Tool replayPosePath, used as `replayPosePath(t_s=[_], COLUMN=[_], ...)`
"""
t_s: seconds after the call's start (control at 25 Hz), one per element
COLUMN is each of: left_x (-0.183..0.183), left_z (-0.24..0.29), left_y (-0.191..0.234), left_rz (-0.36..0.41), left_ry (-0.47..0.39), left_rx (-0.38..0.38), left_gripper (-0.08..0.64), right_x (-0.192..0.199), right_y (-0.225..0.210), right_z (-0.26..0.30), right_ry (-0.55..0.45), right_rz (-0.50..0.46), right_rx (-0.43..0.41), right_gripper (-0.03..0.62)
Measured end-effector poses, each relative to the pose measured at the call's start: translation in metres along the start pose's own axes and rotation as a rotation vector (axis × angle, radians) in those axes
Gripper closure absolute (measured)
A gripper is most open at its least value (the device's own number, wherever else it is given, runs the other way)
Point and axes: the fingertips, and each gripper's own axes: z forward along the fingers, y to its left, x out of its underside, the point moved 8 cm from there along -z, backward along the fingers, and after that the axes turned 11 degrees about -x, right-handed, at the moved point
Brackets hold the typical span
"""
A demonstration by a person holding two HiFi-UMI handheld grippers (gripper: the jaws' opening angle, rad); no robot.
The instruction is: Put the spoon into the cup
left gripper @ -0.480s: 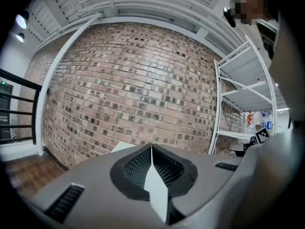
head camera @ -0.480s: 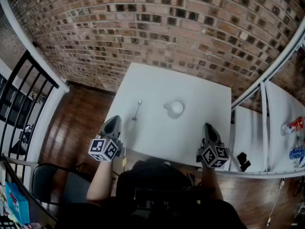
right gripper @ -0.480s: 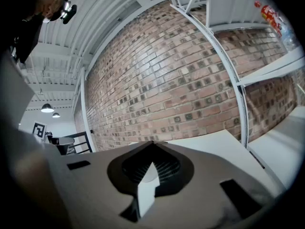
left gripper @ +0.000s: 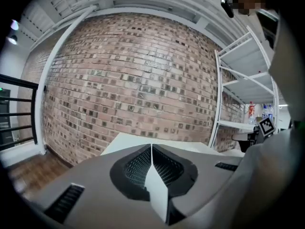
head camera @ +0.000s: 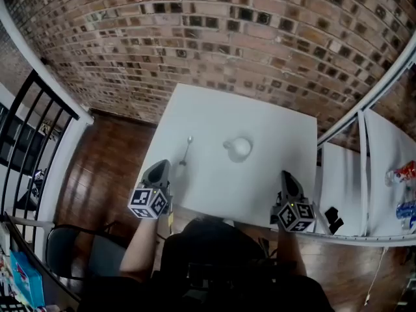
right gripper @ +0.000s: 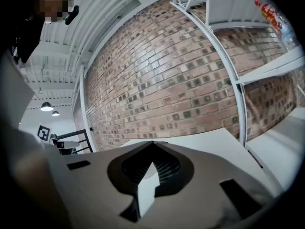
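Note:
A metal spoon (head camera: 187, 150) lies on the left part of the white table (head camera: 260, 187), its bowl pointing away from me. To its right a white cup (head camera: 239, 147) stands with its handle toward the spoon. My left gripper (head camera: 159, 168) hovers at the table's near left edge, a short way in front of the spoon, shut and empty. At the near right edge my right gripper (head camera: 286, 176) is also shut on nothing. In the left gripper view the left gripper (left gripper: 151, 147) has its jaws together; the right gripper (right gripper: 152, 145) looks the same. Neither gripper view shows the spoon or cup.
A brick wall (head camera: 214, 51) rises behind the table. White shelving (head camera: 364, 174) with bottles (head camera: 402, 172) stands at the right, and a small black object (head camera: 331, 218) lies on it. At the left are a black railing (head camera: 32, 129), wooden floor and a chair (head camera: 65, 252).
The left gripper has edged slightly right along the table's near edge. The right gripper, spoon and cup have kept their places.

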Motion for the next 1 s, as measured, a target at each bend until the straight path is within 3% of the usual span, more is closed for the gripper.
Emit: replayPosePath(t_s=[0.16,0.28,0.88,1.0], left_x=[0.033,0.057,0.117,0.124], left_z=[0.035,0.052,0.097,0.101], left_y=[-0.003,-0.008,-0.008,-0.006], left_rz=[0.055,0.103,0.252,0.276], left_ry=[0.129,0.238,0.451,0.473], left_rx=[-0.016,-0.008,-0.075,-0.086], left_gripper=[0.543,0.388,0.388,0.357], right_x=[0.004,0.012,0.041,0.045], right_y=[0.005,0.014,0.017,0.017], right_z=[0.004,0.004,-0.014,-0.016], right_ry=[0.019,0.039,0.078,0.087], right_rz=[-0.003,-0.006,0.060,0.070], right_rx=[-0.029,-0.046,-0.048,-0.038], right_gripper=[0.588,0.588,0.588,0.588])
